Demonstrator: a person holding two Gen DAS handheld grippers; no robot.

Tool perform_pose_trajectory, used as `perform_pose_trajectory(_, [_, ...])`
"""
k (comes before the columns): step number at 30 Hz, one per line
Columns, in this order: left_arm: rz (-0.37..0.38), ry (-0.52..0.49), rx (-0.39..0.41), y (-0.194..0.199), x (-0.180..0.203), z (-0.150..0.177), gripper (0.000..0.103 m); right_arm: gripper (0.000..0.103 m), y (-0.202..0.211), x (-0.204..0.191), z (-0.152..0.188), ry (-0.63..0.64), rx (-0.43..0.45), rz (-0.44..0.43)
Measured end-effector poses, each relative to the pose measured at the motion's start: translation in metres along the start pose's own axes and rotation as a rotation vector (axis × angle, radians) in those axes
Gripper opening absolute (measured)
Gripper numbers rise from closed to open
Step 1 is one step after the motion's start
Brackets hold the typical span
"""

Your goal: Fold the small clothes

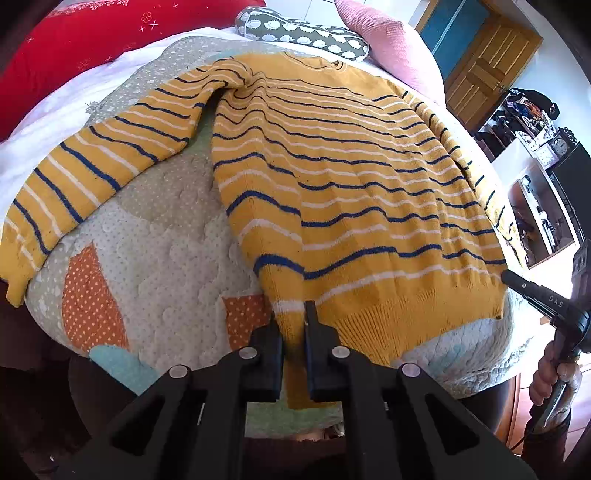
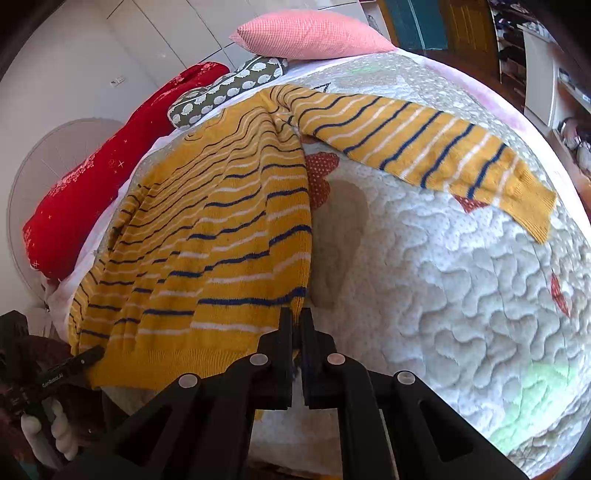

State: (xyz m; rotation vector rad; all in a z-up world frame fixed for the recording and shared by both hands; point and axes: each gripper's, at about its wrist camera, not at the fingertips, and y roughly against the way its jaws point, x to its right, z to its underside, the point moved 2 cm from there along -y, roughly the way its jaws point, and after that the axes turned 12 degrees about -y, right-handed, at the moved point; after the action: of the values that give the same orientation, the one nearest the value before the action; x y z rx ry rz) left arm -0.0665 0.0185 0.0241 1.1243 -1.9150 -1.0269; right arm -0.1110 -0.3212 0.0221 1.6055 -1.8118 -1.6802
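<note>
A yellow sweater [image 1: 351, 177] with blue and white stripes lies spread on a quilted bed, neck at the far side. My left gripper [image 1: 293, 317] is shut on the sweater's hem at its near left corner. My right gripper [image 2: 297, 317] is shut on the hem at the sweater's [image 2: 207, 251] near right corner; it also shows in the left wrist view [image 1: 508, 277]. The left sleeve [image 1: 92, 170] stretches out to the left. The right sleeve [image 2: 424, 147] stretches out to the right.
The quilt [image 2: 443, 277] covers the bed. A red pillow [image 1: 74, 44], a grey patterned pillow [image 1: 303, 33] and a pink pillow [image 1: 384, 40] lie at the head. A wooden door [image 1: 491, 70] and shelves [image 1: 535, 177] stand to the right.
</note>
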Motion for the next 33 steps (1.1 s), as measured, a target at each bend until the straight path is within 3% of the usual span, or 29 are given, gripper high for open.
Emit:
perform_pose_trajectory(7, [-0.04,-0.01,-0.028,0.0,-0.002,0.028,0.005,0.001,0.017,0.037,0.042,-0.01,-0.021,0.083])
perform_pose_trajectory(10, [-0.035,-0.006,-0.013,0.004,-0.004,0.032,0.005,0.001,0.024,0.047,0.042,-0.039,-0.002,0.051])
perform_pose_trajectory(14, [-0.073,-0.022,0.048,0.02,-0.006,0.027,0.005,0.001,0.026,0.042,0.032,-0.026,0.031,0.07])
perform_pose_trajectory(17, [-0.099,-0.042,0.077,0.029,-0.003,0.022,0.02,0.003,0.023,0.042,0.022,-0.046,0.046,0.078])
perform_pose_trajectory(19, [-0.119,-0.057,0.093,0.033,0.0,0.018,0.039,0.004,0.022,0.046,0.014,-0.074,0.055,0.07])
perform_pose_trajectory(21, [-0.136,-0.066,0.103,0.034,0.001,0.013,0.043,0.008,0.022,0.053,0.008,-0.101,0.066,0.072])
perform_pose_trajectory(26, [-0.129,-0.056,0.081,0.023,0.003,0.004,0.043,0.034,0.029,0.087,-0.008,-0.218,0.113,0.084])
perform_pose_trajectory(33, [-0.093,-0.054,0.078,0.016,0.013,-0.011,0.045,0.044,0.033,0.142,-0.049,-0.436,0.181,0.016])
